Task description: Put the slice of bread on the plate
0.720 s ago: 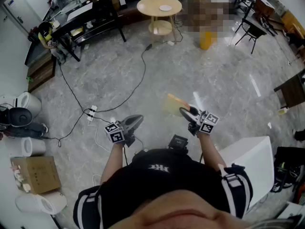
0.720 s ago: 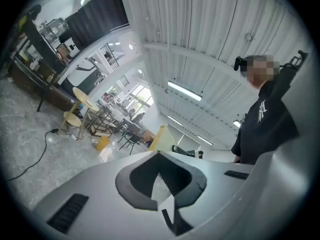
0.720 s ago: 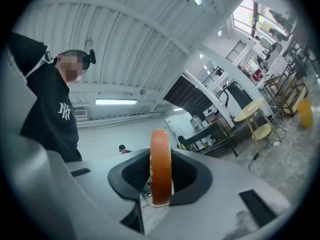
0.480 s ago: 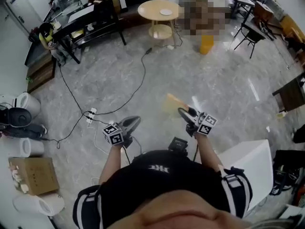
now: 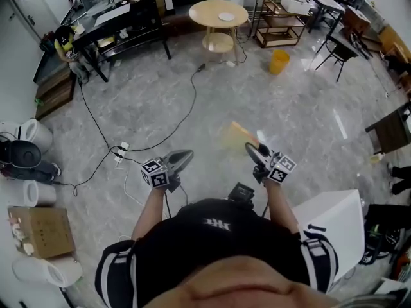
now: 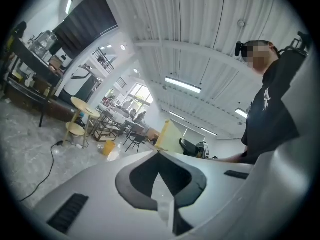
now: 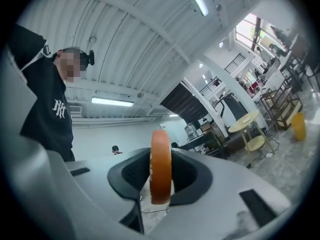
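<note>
In the head view my right gripper (image 5: 249, 147) is shut on the slice of bread (image 5: 237, 135), which it holds out over the grey floor. The right gripper view shows the bread (image 7: 161, 166) edge-on, upright, clamped between the two pads. My left gripper (image 5: 186, 154) is held level beside it at the left, shut with nothing in it; its tips meet in the left gripper view (image 6: 159, 152). The bread (image 6: 167, 136) shows there too. A white plate (image 5: 226, 17) lies on the round wooden table (image 5: 209, 8) far ahead.
A black cable (image 5: 186, 111) and a power strip (image 5: 121, 151) lie on the floor ahead at the left. A yellow bin (image 5: 278, 61) and a shelf trolley (image 5: 279, 18) stand near the round table. A black desk (image 5: 115, 31) is at the far left, a white cabinet (image 5: 334, 220) at my right.
The view has crept forward over the floor toward the round table. Both grippers keep their places in front of the body, and the bread stays clamped in the right one.
</note>
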A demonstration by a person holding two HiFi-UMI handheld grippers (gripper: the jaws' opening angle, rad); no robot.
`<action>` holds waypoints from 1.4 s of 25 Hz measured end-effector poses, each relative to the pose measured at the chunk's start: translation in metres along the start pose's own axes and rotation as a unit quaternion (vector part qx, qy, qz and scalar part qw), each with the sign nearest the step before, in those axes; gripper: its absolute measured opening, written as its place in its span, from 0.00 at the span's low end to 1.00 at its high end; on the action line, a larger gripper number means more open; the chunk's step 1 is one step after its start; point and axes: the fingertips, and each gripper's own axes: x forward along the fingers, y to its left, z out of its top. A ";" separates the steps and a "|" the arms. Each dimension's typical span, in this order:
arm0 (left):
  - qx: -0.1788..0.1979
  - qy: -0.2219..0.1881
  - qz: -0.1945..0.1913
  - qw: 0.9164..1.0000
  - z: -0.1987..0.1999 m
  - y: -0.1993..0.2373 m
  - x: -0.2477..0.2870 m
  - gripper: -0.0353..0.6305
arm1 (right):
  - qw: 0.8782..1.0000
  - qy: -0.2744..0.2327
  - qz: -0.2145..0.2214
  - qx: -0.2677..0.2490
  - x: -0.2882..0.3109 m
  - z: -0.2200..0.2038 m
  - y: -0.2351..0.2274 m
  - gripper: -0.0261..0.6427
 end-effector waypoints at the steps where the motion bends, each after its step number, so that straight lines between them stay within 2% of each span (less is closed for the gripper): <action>1: 0.003 0.001 -0.001 1.000 0.001 -0.001 0.003 0.06 | 1.000 -0.002 -0.004 -0.002 -0.005 0.002 -0.001 0.18; 6: 0.013 0.006 0.003 1.000 0.004 -0.007 0.022 0.06 | 1.000 0.000 -0.022 -0.013 -0.028 0.009 -0.010 0.18; 12: 0.029 0.016 0.015 0.999 -0.003 -0.013 0.048 0.06 | 0.997 0.031 -0.051 -0.049 -0.041 0.005 -0.023 0.18; 25: 0.045 0.052 -0.012 0.998 -0.021 -0.043 0.122 0.06 | 0.994 0.055 -0.067 -0.059 -0.079 0.008 -0.049 0.18; 30: 0.033 0.055 -0.013 0.998 -0.016 -0.026 0.125 0.06 | 0.995 0.056 -0.067 -0.053 -0.061 0.007 -0.068 0.18; 35: 0.025 0.053 -0.024 0.998 -0.002 0.025 0.138 0.06 | 0.994 0.052 -0.077 -0.053 -0.028 0.011 -0.100 0.18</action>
